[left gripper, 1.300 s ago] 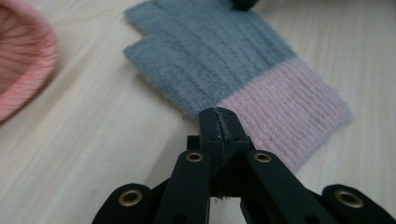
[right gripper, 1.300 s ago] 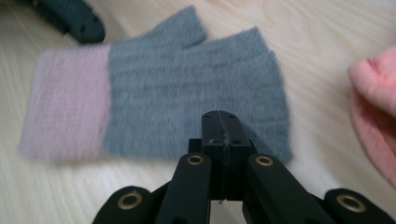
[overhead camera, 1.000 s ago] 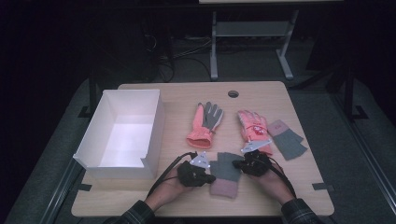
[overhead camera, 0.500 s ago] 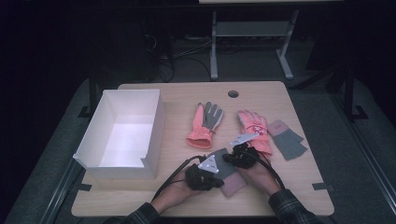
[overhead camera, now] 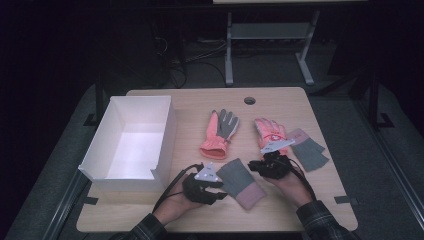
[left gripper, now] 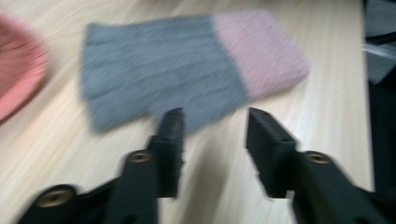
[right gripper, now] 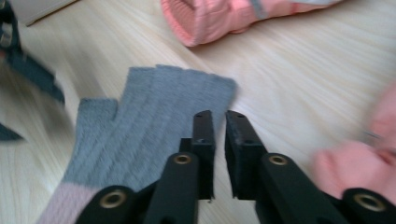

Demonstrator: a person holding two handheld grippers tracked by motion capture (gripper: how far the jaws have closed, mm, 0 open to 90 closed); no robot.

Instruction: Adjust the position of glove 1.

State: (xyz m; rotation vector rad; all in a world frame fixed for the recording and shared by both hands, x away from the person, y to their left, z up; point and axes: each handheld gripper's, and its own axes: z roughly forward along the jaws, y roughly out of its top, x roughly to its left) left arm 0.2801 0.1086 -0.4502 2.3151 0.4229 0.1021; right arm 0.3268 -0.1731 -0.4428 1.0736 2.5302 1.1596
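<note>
Wood surface (overhead camera: 310, 200), dark room behind, grey-pink glove (overhead camera: 241, 181) flat near front edge, left tool (left gripper: 212, 128) at its 9 o'clock, jaws just opening, nothing between, right tool (right gripper: 215, 122) at 3 o'clock, narrow gap, empty, white box (overhead camera: 165, 142) at 10.

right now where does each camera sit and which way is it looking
High view: sits above the person's side of the table, looks forward and down; both forearms, left gripper, right gripper.
Left gripper view: rides the left gripper, looks along its parted black jaws at the grey and pink glove.
Right gripper view: rides the right gripper, jaws a narrow gap apart, looks over the same glove toward the coral glove cuff.
Shared: the grey and pink glove shows in all three.
</note>
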